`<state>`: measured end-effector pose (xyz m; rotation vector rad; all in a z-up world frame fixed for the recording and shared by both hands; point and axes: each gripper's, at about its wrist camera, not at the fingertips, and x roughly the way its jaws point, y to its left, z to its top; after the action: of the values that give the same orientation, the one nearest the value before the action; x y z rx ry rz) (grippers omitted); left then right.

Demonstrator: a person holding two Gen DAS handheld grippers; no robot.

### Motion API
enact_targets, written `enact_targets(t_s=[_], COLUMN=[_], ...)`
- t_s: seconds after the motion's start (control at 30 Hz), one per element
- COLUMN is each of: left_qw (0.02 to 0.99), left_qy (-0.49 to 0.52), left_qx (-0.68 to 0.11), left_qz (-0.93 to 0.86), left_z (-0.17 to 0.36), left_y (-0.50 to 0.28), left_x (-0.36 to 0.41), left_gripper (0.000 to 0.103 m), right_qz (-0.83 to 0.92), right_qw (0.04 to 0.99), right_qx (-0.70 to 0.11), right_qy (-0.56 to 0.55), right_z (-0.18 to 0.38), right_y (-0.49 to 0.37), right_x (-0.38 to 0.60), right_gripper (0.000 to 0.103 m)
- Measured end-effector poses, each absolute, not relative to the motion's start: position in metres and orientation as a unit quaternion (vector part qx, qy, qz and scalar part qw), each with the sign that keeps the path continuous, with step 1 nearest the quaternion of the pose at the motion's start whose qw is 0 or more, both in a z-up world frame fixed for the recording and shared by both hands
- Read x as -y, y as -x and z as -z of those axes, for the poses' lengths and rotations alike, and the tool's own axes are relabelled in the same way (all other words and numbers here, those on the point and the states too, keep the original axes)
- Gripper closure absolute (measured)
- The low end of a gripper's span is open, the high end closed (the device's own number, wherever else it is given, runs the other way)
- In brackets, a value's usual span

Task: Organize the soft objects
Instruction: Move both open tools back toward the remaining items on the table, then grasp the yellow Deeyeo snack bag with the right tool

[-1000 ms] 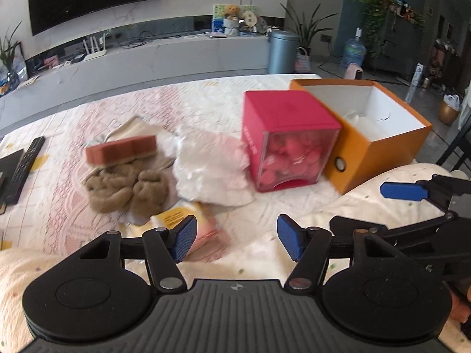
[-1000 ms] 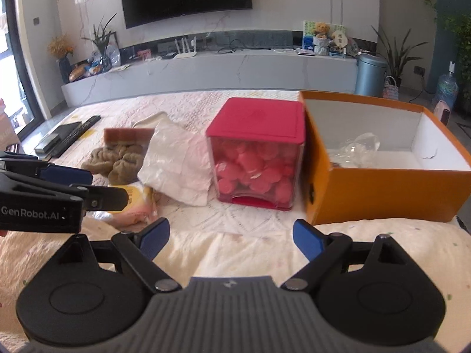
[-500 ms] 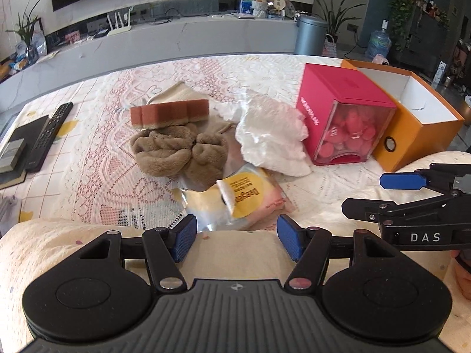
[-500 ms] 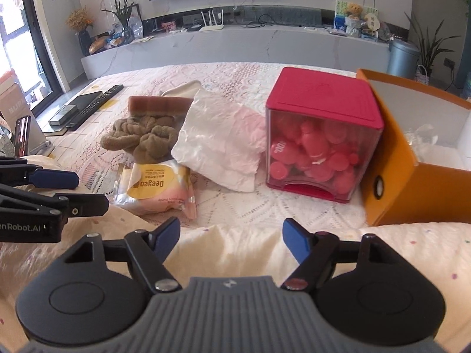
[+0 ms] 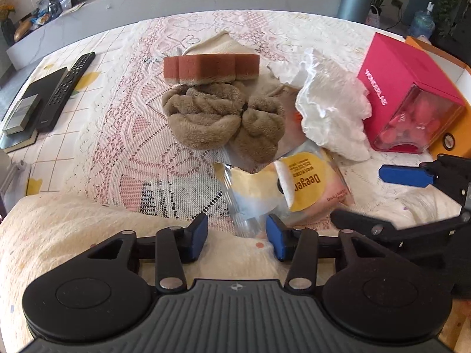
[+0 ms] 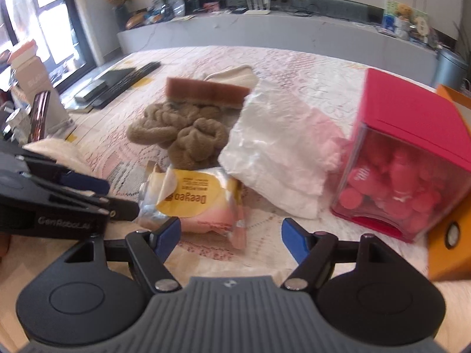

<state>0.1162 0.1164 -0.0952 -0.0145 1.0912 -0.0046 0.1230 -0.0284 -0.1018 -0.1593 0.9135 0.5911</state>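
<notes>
A yellow-and-pink packet point(image 5: 297, 188) point(image 6: 200, 203) lies on the lace cloth nearest both grippers. My left gripper point(image 5: 238, 238) has its jaws closing around the packet's clear crimped end, with the pads short of touching it. My right gripper point(image 6: 231, 236) stands open just before the packet's other end. Behind the packet sit a brown fluffy towel point(image 5: 220, 117) point(image 6: 182, 135), a rust-coloured sponge point(image 5: 212, 66) point(image 6: 206, 89), a cream cloth point(image 5: 217, 45) and a crumpled white bag point(image 5: 332, 111) point(image 6: 279, 158).
A red box point(image 5: 403, 88) point(image 6: 412, 161) with pink pieces behind its clear front stands to the right, against an open orange box point(image 5: 453, 135) point(image 6: 447, 235). A remote point(image 5: 64, 88) and a dark book lie far left. A cushion edge runs under both grippers.
Both grippers have come down and in towards the packet, which now fills the near view. The left jaws have narrowed around its crimped end.
</notes>
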Motion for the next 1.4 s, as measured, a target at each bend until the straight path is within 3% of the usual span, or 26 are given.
enact_targets(t_s=[0.43,0.6,0.67,0.97,1.2,1.3,1.4], left_qw=[0.832,0.830,0.831,0.839,0.851,0.852,0.853], left_qy=[0.014,0.023,0.028,0.035,0.033,0.025,0.016], left_qx=[-0.554,-0.557,-0.556,-0.543,-0.523,-0.519,-0.517], left_qz=[0.011,0.013,0.014,0.020,0.045,0.062,0.066], left_z=[0.111,0.112,0.111,0.107,0.101,0.100,0.100], left_y=[-0.132,-0.133,-0.133,-0.128,-0.121,-0.119,-0.118], left_x=[-0.118,-0.120,-0.121,-0.118,-0.113,-0.107,-0.103], left_gripper=[0.072,0.079,0.079,0.078,0.076,0.071,0.071], right_qz=[-0.353,-0.371,-0.367,-0.360,-0.282,-0.238,-0.234], right_qw=[0.819,0.817,0.820,0.825,0.837,0.841,0.833], right_qx=[-0.429,-0.415,-0.409,-0.394,-0.452,-0.480,-0.500], right_qy=[0.146,0.151,0.160,0.186,0.123,0.075,0.047], right_z=[0.127,0.128,0.127,0.123,0.114,0.113,0.110], right_y=[-0.145,-0.145,-0.143,-0.129,-0.133,-0.133,-0.130], right_x=[-0.002,-0.009,-0.009,-0.009,0.022,0.042,0.047], right_gripper=[0.023,0.032,0.043,0.062,0.062,0.061,0.055])
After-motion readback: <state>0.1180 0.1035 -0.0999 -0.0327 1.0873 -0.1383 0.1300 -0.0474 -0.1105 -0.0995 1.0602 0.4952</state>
